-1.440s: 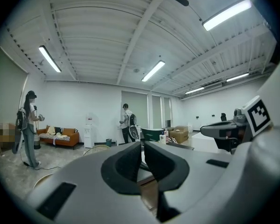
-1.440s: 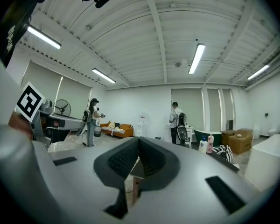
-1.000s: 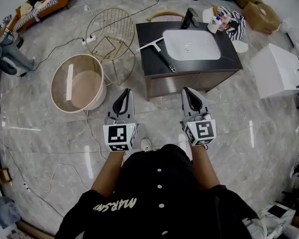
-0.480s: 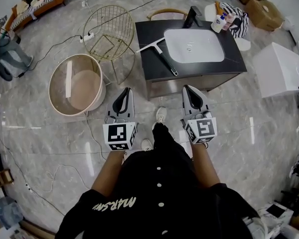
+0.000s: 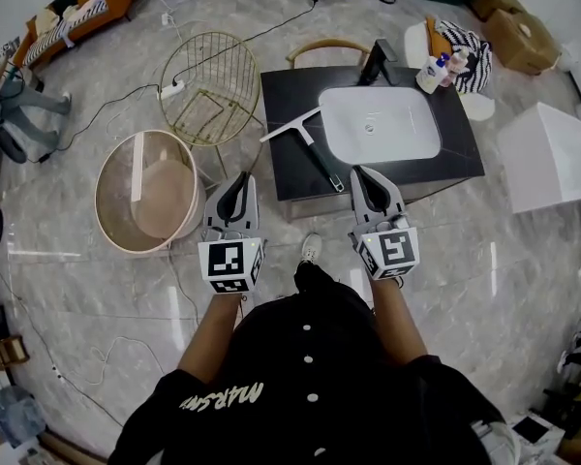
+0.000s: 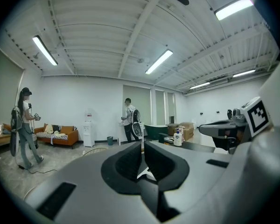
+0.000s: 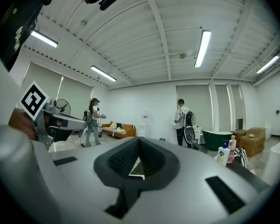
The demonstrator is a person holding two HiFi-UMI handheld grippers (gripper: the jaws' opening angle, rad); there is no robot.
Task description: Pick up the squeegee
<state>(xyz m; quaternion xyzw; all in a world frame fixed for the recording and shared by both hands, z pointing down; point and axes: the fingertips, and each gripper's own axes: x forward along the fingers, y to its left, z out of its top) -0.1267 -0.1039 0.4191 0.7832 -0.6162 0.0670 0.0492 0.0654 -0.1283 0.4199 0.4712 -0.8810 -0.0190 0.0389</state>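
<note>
The squeegee (image 5: 308,143) lies on the left part of a dark countertop (image 5: 289,90), beside a white sink (image 5: 380,124). Its white blade points up-left and its black handle runs down-right to the counter's near edge. My left gripper (image 5: 240,181) is shut and empty, short of the counter's near-left corner. My right gripper (image 5: 359,174) is shut and empty too, its tips at the counter's near edge, just right of the handle's end. In the left gripper view the left gripper (image 6: 142,148) has its jaws together. The right gripper (image 7: 139,146) looks the same in its own view.
A gold wire chair (image 5: 208,74) and a round beige tub (image 5: 145,187) stand left of the counter. A black faucet (image 5: 376,58), bottles (image 5: 431,74) and a striped bag (image 5: 465,51) sit at the back. A white cabinet (image 5: 547,153) stands right. Cables cross the floor.
Both grippers have moved forward toward the counter, which now lies right at their tips. The squeegee has not moved on the countertop.
</note>
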